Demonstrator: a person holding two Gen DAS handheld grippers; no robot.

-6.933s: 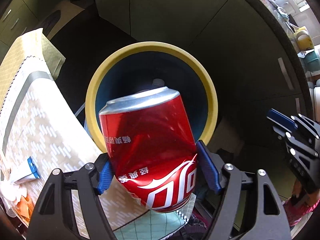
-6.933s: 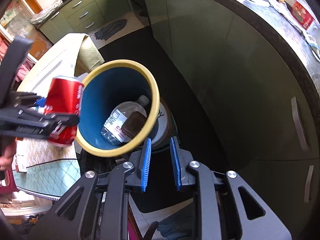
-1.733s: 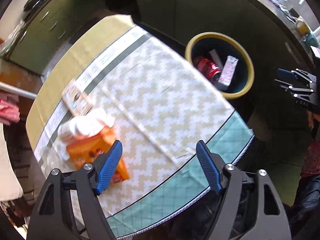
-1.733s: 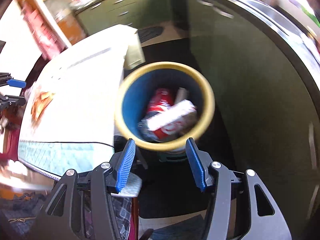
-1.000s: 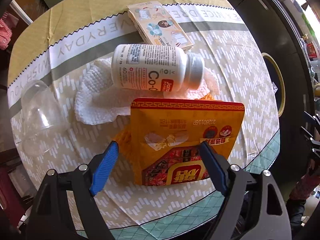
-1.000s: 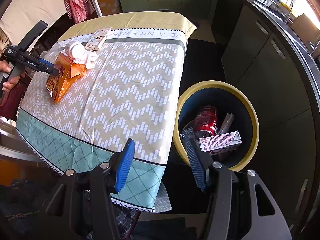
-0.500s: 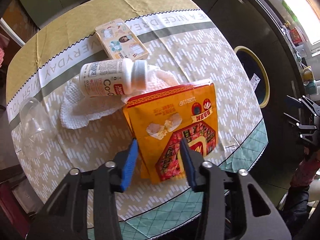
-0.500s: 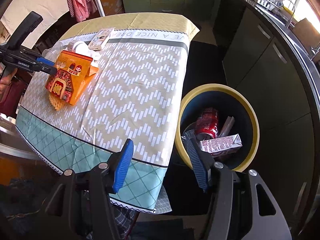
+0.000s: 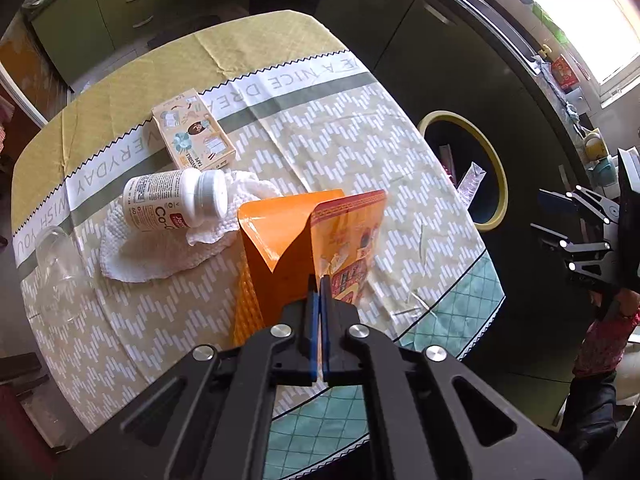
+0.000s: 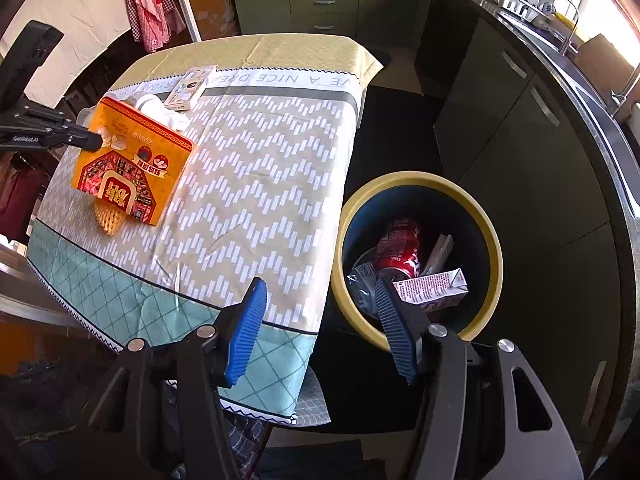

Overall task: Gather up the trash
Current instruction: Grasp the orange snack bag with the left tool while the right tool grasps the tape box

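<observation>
My left gripper (image 9: 319,282) is shut on an orange snack bag (image 9: 288,248) and holds it lifted off the table; the right wrist view shows the bag (image 10: 132,168) hanging from the left gripper (image 10: 96,142). A yellow-rimmed blue bin (image 10: 416,180) stands on the floor right of the table and holds a red can (image 10: 402,250), a milk carton (image 10: 434,286) and a plastic bottle. The bin (image 9: 496,184) also shows past the table edge in the left wrist view. My right gripper (image 10: 320,316) is open and empty, above the gap between table and bin.
On the patterned tablecloth (image 9: 340,128) lie a white pill bottle (image 9: 176,200) on a white paper towel (image 9: 152,252), a small beige box (image 9: 192,134) and a clear plastic cup (image 9: 56,256). Dark green cabinets (image 10: 516,92) stand behind the bin.
My left gripper closed on the orange snack bag and lifted it off the table, tilting it on edge. My right gripper stayed open above the bin.
</observation>
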